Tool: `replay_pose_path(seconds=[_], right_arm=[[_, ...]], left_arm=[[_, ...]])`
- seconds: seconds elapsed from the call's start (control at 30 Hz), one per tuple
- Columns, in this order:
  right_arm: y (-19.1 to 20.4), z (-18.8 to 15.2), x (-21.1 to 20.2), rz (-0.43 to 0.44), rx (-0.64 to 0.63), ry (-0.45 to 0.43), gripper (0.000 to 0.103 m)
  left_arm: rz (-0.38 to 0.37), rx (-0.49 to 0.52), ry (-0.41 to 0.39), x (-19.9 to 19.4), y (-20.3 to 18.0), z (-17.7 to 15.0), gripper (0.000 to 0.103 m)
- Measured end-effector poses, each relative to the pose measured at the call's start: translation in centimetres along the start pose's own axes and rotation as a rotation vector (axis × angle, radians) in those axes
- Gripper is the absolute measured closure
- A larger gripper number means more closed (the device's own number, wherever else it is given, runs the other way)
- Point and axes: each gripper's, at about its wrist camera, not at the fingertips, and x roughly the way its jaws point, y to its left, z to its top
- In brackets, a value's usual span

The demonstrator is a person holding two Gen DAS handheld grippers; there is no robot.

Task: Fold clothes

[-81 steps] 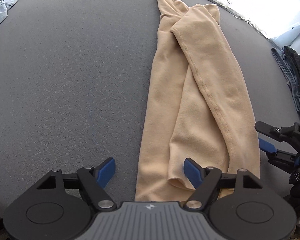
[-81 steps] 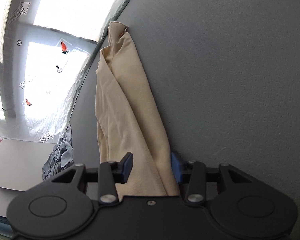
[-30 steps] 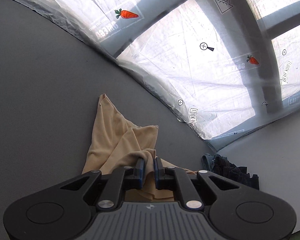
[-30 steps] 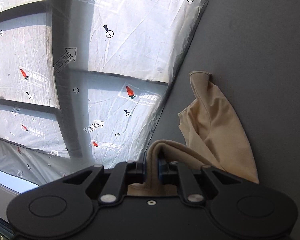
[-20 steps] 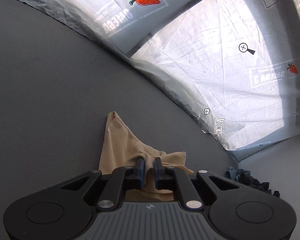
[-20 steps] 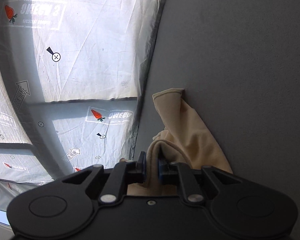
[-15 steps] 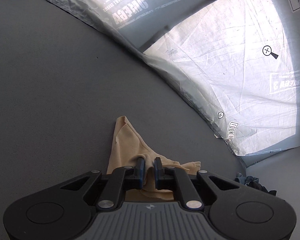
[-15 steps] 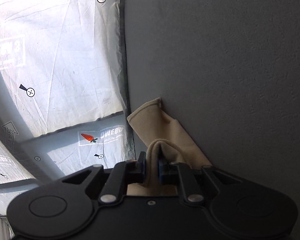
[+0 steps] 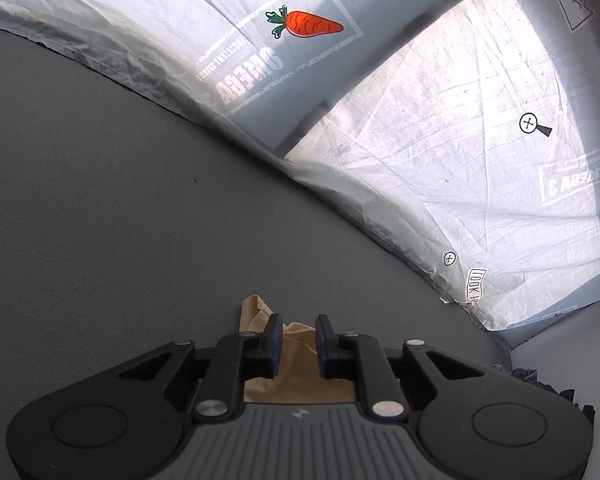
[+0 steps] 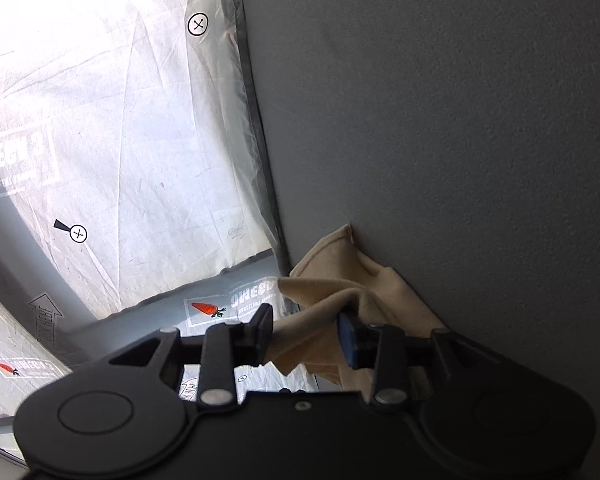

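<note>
"OMEGA 3" carrot print on plastic sheeting

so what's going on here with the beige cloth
A person is folding a beige garment on a grey tabletop, with a hand-held gripper in each hand. Both sets of jaws are opening at this moment. The cloth lies between the left hand-held gripper fingers with gaps either side. A fold still drapes between the right hand-held gripper fingers, near the table's far edge by the printed plastic sheet.

Grey table — white carrot-printed plastic sheeting behind, dark clothes aside.
</note>
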Motion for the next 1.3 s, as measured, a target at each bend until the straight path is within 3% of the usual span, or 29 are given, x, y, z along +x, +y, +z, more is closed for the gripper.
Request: replay_pose_path(seconds=[0.1, 0.2, 0.33, 0.6, 0.83, 0.9, 1.03, 1.17, 1.3], right_arm=[[2.1, -0.7, -0.5, -0.086, -0.168, -0.04, 0.066], [5.1, -2.4, -0.3, -0.212, -0.431, -0.06, 0.066], [7.1, -4.1, 0.5, -0.304, -0.661, -0.046, 0.065], [6.9, -2.8, 1.7, -0.359, -0.634, -0.052, 0.065], [8.2, -2.7, 3.8, -0.436, -0.711, -0.087, 0.065], [8.9, -2.8, 3.7, -0.461, -0.76, -0.145, 0.057], [10.2, -2.8, 3.1, -0.498, -0.849, -0.2, 0.056], [10.7, -4.0, 2.4, -0.509, -0.959, -0.157, 0.05], [10.6, -5.9, 2.4, -0.471, -1.071, -0.085, 0.028]], left_arm=[[0.085, 0.117, 0.019, 0.0, -1.1, -1.1, 0.071], [0.148, 0.216, 0.039, 0.4, -2.0, -2.6, 0.067], [0.176, 0.275, 0.077, 1.7, -2.5, -4.0, 0.064], [0.235, 0.312, 0.115, 4.7, -2.1, -3.9, 0.064], [0.268, 0.307, 0.128, 6.8, -1.2, -3.3, 0.057], [0.274, 0.312, 0.123, 7.0, -1.1, -3.2, 0.055], [0.282, 0.296, 0.119, 7.0, -0.8, -3.1, 0.053], [0.277, 0.268, 0.111, 6.7, -0.3, -3.4, 0.049], [0.281, 0.304, 0.106, 6.8, -0.4, -3.6, 0.043]])
